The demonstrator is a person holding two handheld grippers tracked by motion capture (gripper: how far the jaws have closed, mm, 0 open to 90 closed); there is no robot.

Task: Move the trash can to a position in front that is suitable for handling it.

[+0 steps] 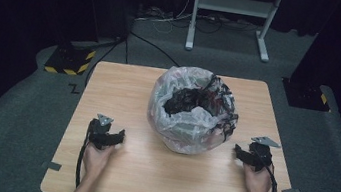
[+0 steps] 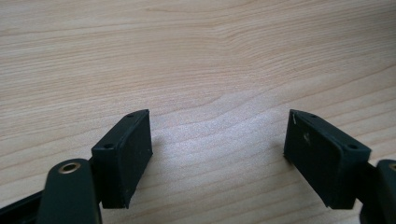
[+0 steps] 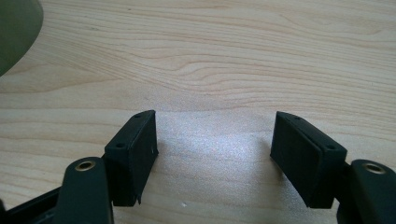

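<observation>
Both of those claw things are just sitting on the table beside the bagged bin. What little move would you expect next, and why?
Probably a short reach inward toward the clear bag lining the bin. The left gripper and right gripper both rest on the wooden table with jaws open and nothing between them, one on each side of the bin, apart from it. The bag's rim looks loose and crumpled.

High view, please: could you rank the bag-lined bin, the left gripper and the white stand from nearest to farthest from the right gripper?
From the right gripper:
1. Bag-lined bin, just to its left at table centre.
2. Left gripper, beyond the bin near the table's left edge.
3. White stand, on the floor past the table's far edge.
</observation>
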